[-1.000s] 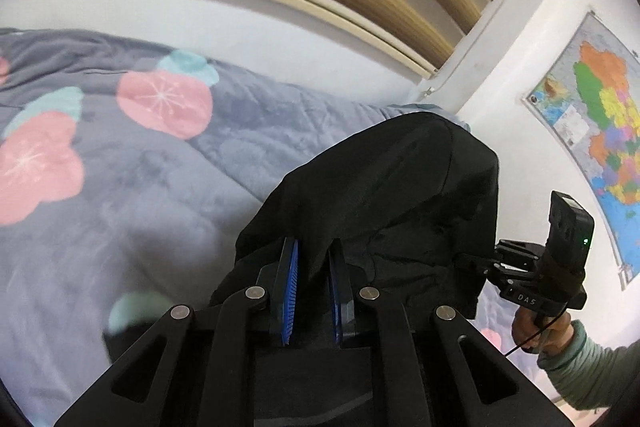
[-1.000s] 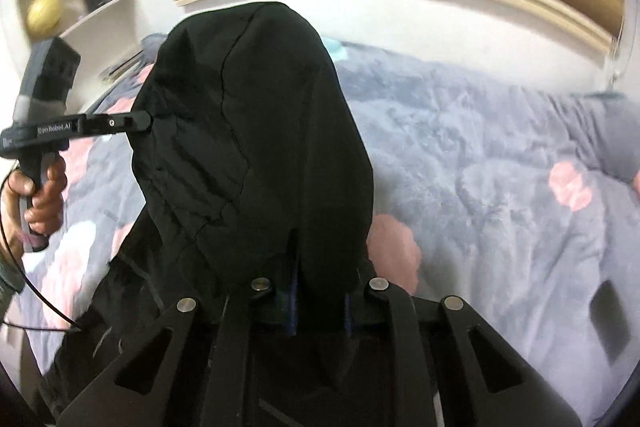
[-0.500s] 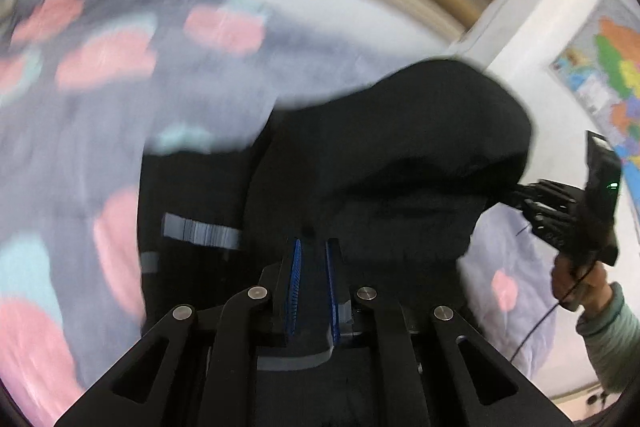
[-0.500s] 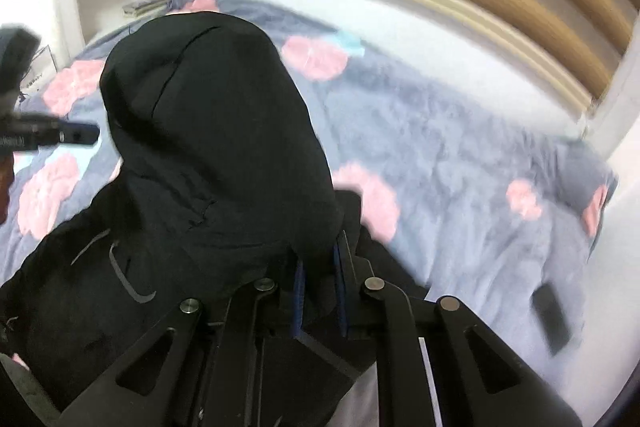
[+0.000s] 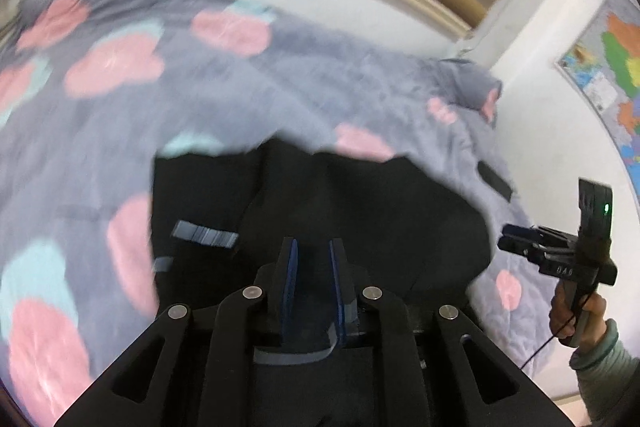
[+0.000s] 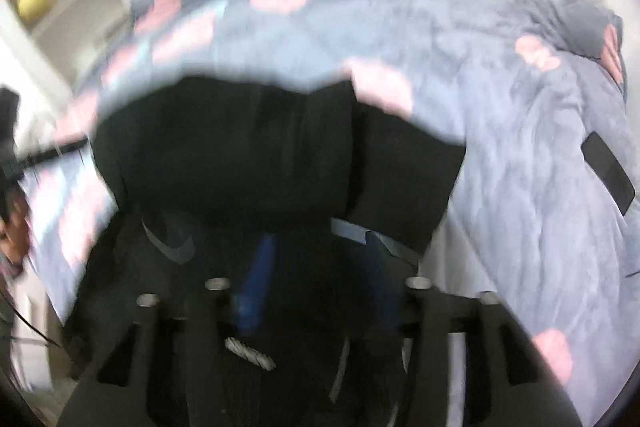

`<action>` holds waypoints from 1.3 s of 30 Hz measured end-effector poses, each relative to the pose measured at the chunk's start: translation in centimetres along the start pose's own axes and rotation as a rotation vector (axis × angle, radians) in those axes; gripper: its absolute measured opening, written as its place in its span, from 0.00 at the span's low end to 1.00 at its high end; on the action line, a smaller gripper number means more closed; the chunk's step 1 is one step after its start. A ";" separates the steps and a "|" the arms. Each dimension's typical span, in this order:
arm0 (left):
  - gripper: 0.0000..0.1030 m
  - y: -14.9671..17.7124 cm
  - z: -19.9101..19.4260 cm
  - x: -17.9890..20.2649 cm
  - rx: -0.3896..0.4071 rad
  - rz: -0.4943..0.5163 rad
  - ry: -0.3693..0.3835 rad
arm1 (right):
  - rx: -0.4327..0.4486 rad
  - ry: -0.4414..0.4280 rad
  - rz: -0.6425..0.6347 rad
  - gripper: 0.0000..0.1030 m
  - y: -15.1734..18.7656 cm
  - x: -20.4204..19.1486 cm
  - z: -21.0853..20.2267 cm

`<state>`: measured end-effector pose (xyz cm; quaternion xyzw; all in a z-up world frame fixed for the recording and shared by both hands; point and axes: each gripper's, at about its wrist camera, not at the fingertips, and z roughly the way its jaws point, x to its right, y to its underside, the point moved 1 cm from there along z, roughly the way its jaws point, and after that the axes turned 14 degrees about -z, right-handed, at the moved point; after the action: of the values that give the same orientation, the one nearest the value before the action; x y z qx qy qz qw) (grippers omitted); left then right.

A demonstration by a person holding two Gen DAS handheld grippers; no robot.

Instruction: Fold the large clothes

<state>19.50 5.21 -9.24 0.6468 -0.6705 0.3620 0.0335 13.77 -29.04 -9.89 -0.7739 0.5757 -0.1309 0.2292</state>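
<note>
Lying ahead of each just-opened hand-held gripper (image 5: 313, 259) (image 6: 316, 263), the black garment (image 5: 360, 211) rests unheld on the blanket (image 5: 280, 99)

The left gripper (image 5: 313, 259) is pointed downward, its 2 blue pads a little apart, just opened. The right gripper (image 6: 316, 259) is seen blurred, its jaws just opened wide. The right hand (image 5: 576, 315) is wrapped around its handle.

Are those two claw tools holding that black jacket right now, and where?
Neither grips the black fabric jacket: the right gripper has just opened wide, the left gripper has parted slightly, and the jacket lies on the grey flowered blanket.
</note>
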 end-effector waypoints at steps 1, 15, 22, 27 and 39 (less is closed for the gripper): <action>0.19 -0.9 0.4 1.0 0.005 0.010 0.017 | 0.029 -0.016 0.017 0.54 -1.4 0.0 -0.6; 0.36 1.9 10.6 1.0 -0.323 0.040 0.045 | -0.073 -0.133 0.101 0.53 -4.9 -6.4 8.3; 0.36 7.5 14.9 -5.9 -0.361 -0.236 0.060 | -0.233 -0.134 0.139 0.49 4.4 -7.1 16.0; 0.35 6.8 13.4 -4.5 -0.356 -0.193 0.036 | -0.247 -0.122 0.142 0.49 3.9 -7.6 15.3; 0.38 9.7 12.1 -4.5 -0.416 -0.233 0.034 | -0.201 -0.141 0.067 0.51 2.4 -11.8 11.8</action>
<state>16.68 1.61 -24.71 0.6926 -0.6509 0.2207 0.2190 13.67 -15.92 -20.55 -0.7807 0.5938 -0.0104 0.1947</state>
